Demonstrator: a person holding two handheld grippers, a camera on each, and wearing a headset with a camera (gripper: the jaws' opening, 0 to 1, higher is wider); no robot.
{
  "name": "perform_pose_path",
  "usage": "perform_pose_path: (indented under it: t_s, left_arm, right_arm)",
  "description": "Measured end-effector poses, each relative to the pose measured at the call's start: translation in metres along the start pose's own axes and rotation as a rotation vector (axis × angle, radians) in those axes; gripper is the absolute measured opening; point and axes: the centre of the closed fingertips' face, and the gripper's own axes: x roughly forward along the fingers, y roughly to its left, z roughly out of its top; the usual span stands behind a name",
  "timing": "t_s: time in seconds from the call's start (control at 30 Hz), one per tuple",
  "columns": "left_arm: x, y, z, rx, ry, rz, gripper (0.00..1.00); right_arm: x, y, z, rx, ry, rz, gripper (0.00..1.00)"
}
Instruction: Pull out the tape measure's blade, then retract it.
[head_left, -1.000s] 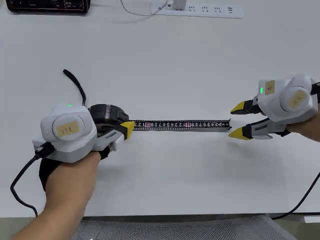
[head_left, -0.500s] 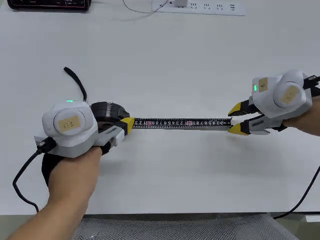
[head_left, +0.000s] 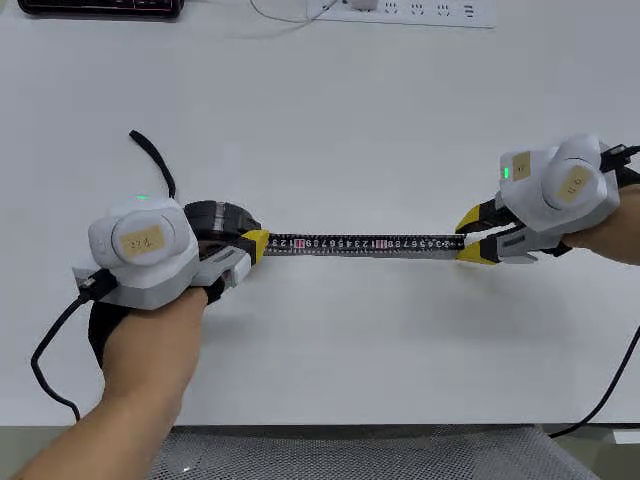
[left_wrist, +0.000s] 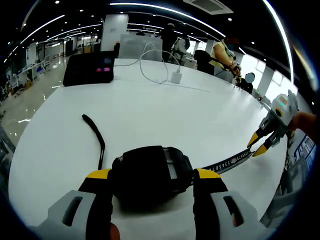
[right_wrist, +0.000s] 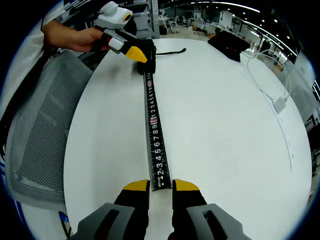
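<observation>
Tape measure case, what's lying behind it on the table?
Its black wrist strap trails across the white table. Where the strap joins the tape measure case is hidden by the case.

The tape measure (left_wrist: 150, 175) is black, its blade (head_left: 365, 244) dark with pale numerals (some red).

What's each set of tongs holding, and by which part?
Left tongs clamp the tape measure's case by its two sides. Right tongs pinch the blade at its free end.
</observation>
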Motion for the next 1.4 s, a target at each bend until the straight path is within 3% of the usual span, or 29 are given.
perform_pose_path:
  t_s: [0.77, 1.4]
  left_arm:
    - [0.0012, 0.0009, 0.0011, -0.029, 0.000, 0.012, 0.61]
    - [0.0020, 0.0025, 0.0003, -0.022, -0.003, 0.020, 0.61]
  right_arm:
    - [0.0055, 0.0015, -0.0028, -0.037, 0.042, 0.007, 0.11]
    - [0.0069, 0.0005, -0.0027, -0.057, 0.038, -0.011, 0.11]
